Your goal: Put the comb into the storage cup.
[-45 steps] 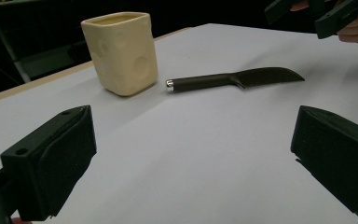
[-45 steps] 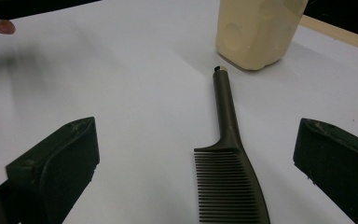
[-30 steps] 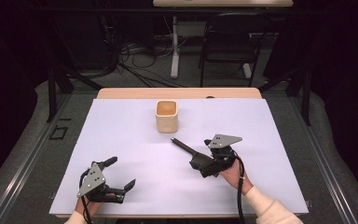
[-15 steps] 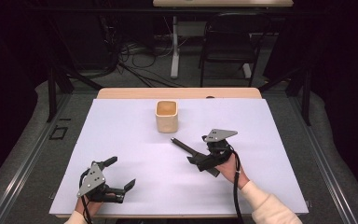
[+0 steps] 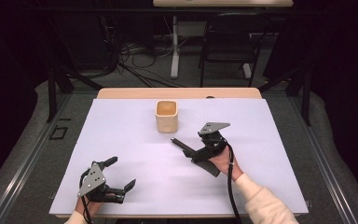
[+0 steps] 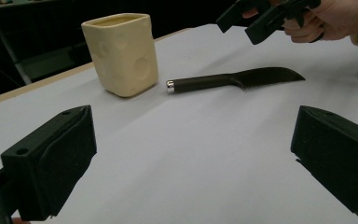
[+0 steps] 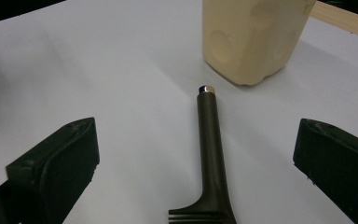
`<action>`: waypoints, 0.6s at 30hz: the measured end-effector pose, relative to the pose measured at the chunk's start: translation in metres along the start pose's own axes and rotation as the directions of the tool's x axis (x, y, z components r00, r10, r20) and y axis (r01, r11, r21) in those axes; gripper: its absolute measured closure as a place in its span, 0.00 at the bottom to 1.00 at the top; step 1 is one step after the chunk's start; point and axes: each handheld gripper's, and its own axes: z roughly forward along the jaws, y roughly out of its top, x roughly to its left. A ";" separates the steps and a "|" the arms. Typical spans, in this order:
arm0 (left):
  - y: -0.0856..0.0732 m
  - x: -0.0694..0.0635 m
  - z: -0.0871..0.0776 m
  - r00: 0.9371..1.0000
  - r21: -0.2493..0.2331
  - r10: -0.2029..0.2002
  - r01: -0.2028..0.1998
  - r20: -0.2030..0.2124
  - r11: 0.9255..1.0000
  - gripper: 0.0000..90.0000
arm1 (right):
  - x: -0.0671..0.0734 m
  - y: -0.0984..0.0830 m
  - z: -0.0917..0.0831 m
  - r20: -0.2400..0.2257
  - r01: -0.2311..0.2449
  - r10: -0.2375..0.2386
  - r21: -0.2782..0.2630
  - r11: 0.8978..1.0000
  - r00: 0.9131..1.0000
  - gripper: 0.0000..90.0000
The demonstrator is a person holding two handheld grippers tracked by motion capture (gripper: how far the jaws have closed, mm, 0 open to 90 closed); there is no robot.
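A: Surface (image 5: 121, 140) first, from the high view: a white sheet covers it, and a cream square cup (image 5: 167, 115) stands upright toward twelve o'clock.

B: And the claws?

A: Left claw (image 5: 120, 174) rests at seven o'clock, jaws spread wide with nothing between them. Right claw (image 5: 200, 151) sits near the middle, toward four o'clock from the cup, over a dark knife (image 5: 182, 144) whose handle points at the cup.

B: Left gripper view?

A: Left claw (image 6: 191, 154) has both black jaws far apart over bare sheet. At twelve o'clock lies the knife (image 6: 235, 80), flat on the sheet, its metal-capped handle end just beside the cup (image 6: 121, 53), not touching. The right claw (image 6: 265, 18), held in a hand (image 6: 335, 18), hovers above the blade at one o'clock.

B: Right gripper view?

A: Right claw (image 7: 196, 172) is open wide, jaws either side of the knife (image 7: 209, 140) without touching it. The handle runs toward twelve o'clock, ending near the cup (image 7: 254, 37).
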 end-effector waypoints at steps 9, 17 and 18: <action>0.000 0.001 -0.001 1.000 -0.003 -0.006 0.006 -0.004 1.000 0.00 | -0.011 0.009 0.017 0.015 -0.011 0.011 0.024 1.000 1.000 0.09; 0.000 0.001 -0.001 1.000 -0.002 -0.006 0.006 -0.004 1.000 0.00 | -0.015 0.015 0.027 0.042 -0.023 0.022 0.030 0.999 0.999 0.37; 0.000 0.001 -0.001 1.000 -0.002 -0.006 0.006 -0.005 1.000 0.00 | -0.016 0.016 0.028 0.050 -0.026 0.024 0.035 0.999 0.998 0.43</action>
